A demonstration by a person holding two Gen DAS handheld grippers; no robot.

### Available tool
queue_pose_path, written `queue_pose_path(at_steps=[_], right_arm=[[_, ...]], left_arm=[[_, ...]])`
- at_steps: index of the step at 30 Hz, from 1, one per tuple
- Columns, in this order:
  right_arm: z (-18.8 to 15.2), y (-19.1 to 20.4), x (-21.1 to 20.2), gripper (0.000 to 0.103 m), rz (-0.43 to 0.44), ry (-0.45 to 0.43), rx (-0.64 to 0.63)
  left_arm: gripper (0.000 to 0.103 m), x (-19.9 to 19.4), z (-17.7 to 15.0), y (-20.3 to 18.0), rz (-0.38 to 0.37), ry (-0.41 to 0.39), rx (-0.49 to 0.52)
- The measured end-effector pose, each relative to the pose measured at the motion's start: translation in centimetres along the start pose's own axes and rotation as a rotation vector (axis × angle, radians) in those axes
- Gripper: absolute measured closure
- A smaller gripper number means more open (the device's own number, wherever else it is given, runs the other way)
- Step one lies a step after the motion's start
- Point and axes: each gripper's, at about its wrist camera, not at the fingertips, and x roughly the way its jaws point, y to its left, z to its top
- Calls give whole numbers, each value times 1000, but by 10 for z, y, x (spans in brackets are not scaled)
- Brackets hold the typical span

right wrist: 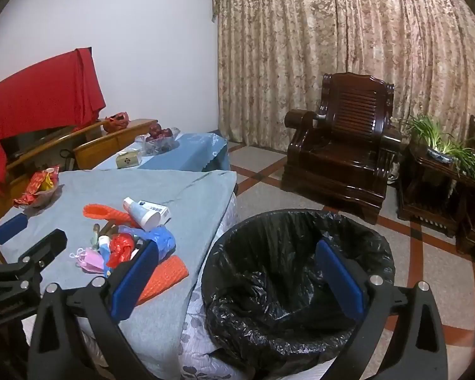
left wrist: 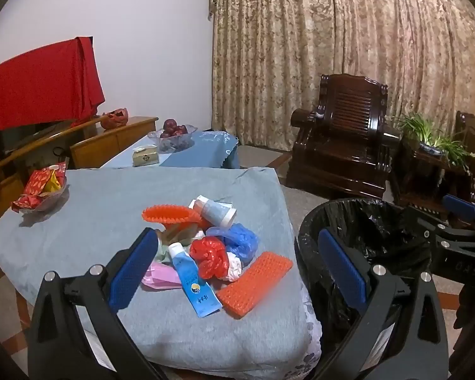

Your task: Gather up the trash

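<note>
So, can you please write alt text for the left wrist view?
A heap of trash, with plastic bags, tubes and orange mesh pieces, lies on a blue-covered table between the open fingers of the left gripper. A black-lined bin stands to the right, beside the table.

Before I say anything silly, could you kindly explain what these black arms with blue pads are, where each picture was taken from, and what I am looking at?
There is no robot: a person holds a two-finger gripper in each hand, each with a fisheye camera looking along its fingers. One picture comes from the left gripper, the other from the right gripper. Both stand open and hold nothing. On the grey-blue cloth lies a pile of trash: a blue tube, a red bag, a blue bag, orange foam nets, a pink mask and a white bottle. Beside the table stands a bin with a black liner.
</note>
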Motion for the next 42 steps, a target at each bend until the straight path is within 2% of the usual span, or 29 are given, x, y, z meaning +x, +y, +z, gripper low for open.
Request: queue_pose_path(at_steps=[25,27,42], right_arm=[[4,2,1,6,-1,0,-4],[5,2,2,6,-1,-2,-3],[4,3,1,6,0,-1,-4]], left_arm=[[5,11,9,10,0,-9,-9],[5,0,5,9,3,-13,-18],[5,1,7,11,3,-14,-19]])
